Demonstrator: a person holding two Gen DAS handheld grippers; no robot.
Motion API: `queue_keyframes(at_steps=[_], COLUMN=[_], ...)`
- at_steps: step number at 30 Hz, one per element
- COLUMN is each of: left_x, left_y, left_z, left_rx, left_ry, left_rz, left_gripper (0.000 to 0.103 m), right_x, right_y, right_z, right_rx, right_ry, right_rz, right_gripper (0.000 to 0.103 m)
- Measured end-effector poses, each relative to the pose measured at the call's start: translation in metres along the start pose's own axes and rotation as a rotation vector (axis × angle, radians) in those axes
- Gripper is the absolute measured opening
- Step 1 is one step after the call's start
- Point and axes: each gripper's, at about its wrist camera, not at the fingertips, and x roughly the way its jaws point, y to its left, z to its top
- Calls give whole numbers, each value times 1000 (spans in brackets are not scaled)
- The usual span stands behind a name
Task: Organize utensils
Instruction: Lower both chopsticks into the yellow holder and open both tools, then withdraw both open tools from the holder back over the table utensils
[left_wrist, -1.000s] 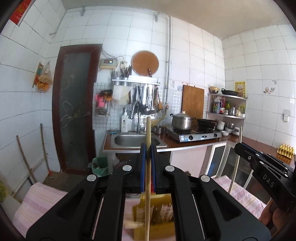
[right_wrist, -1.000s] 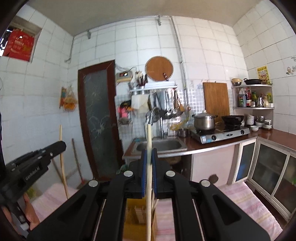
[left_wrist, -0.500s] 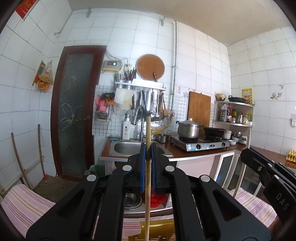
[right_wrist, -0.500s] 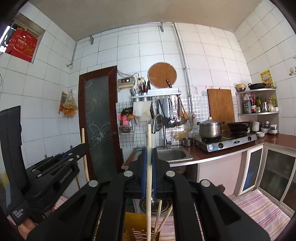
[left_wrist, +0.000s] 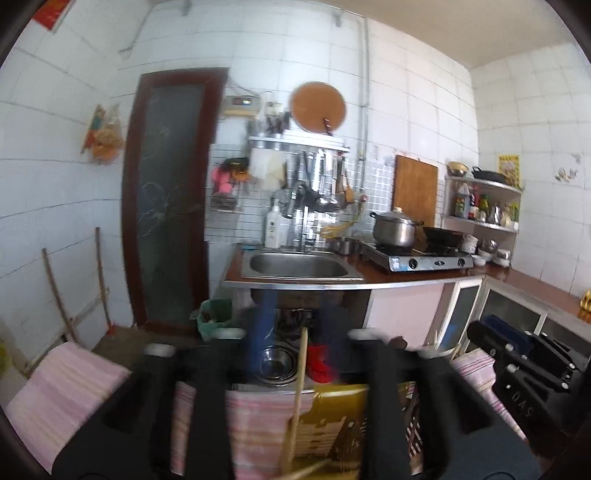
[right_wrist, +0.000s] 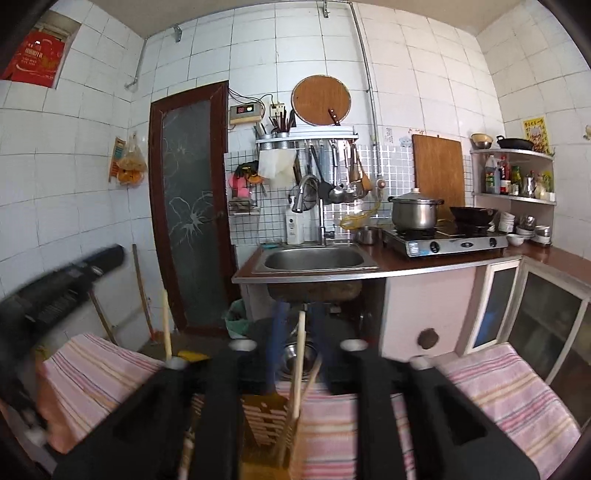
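Observation:
My left gripper has its jaws opening, blurred and apart. A wooden chopstick stands loose between them, leaning, its lower end in the yellow slotted utensil holder on the pink striped cloth. My right gripper is opening too. A pale chopstick stands free between its blue fingers, down in the same holder beside another chopstick. Each gripper shows in the other's view: the right gripper at the right edge, the left gripper at the left with a chopstick beside it.
Beyond the cloth-covered table is a kitchen counter with a steel sink, a gas stove with a pot, and glass-door cabinets. Metal bowls and a green bin sit under the sink. A dark door stands left.
Both grippers have sunk toward the holder and gone from shut on a chopstick to apart. Both chopsticks have dropped lower and now lean free in the holder.

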Motion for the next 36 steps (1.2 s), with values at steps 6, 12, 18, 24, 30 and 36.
queue_keyframes(at_steps=[6,12,18,24,30,36], left_x=[-72,-129,-150,-154,-141,-124], left_y=[35,57,62,69,69,61], left_z=[-2,-34,-83,-134,-186,-210], left_rx=[-50,-39,-12,10,42,74], left_ry=[32,104,253,372,483,540], left_rz=[30,95,86,91,114,135], left_gripper=[87,98,98,98,98,98], right_x=[-54,-109,-138,-141,-120,-79], right_y=[-3,2,-1,-3,7,17], right_z=[-6,-26,-53,-95,-144,-173], right_rx=[-30,-64,-28,2,-6,-48], right_ry=[42,83,155,248,364,468], right_rz=[-17,-34,-48,-81,-93,-107], right_gripper=[65,80,81,81,81,81])
